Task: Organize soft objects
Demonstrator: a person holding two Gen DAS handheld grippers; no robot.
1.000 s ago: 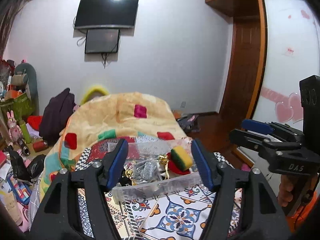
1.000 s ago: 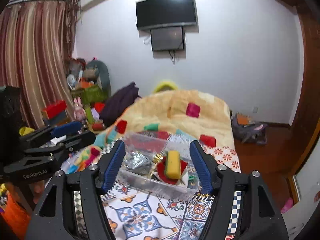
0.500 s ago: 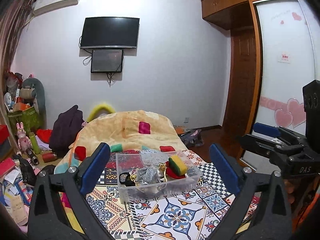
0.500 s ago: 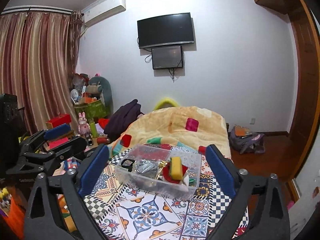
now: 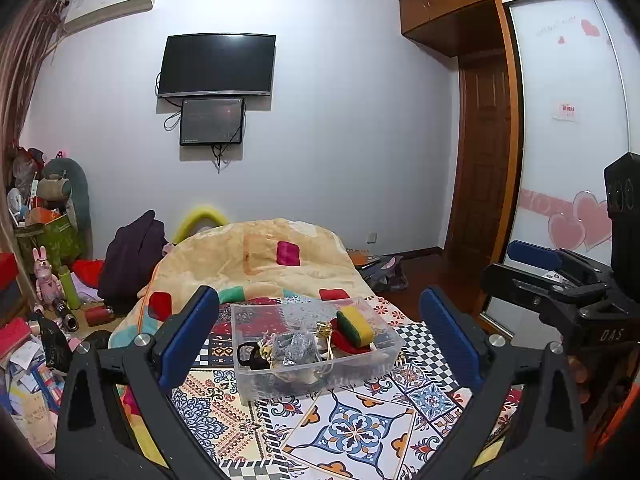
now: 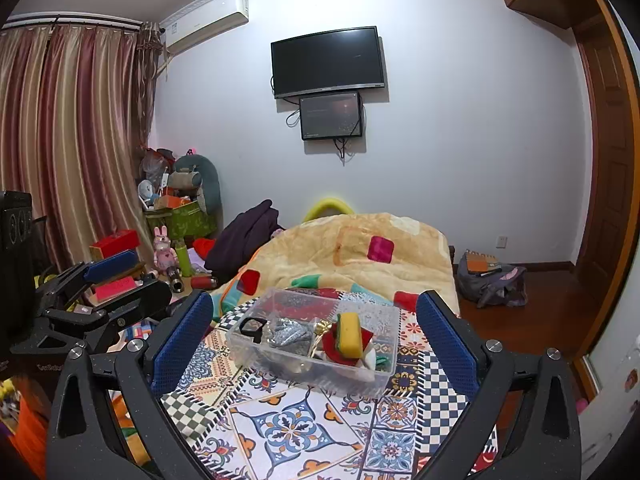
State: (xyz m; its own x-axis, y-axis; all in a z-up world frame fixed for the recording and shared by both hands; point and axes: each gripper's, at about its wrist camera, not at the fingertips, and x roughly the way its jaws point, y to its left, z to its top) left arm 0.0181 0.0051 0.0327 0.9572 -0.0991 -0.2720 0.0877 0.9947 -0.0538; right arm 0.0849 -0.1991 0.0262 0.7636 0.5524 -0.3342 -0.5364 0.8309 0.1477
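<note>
Leftmost, my left gripper (image 5: 318, 334) is released, its blue fingers spread wide and holding nothing, framing the clear plastic bin (image 5: 280, 380) that rests on the patterned cloth (image 5: 352, 432) over the bed. Centrally, the bin holds the soft objects: a black ring (image 6: 253, 326) at its left end, a silvery grey bundle (image 6: 289, 333) beside it, and a yellow-and-green sponge (image 6: 350, 335) standing on red fabric (image 6: 332, 346) toward its right end. Rightmost, my right gripper (image 6: 314, 336) is likewise released and empty, its fingers clear of the bin.
</note>
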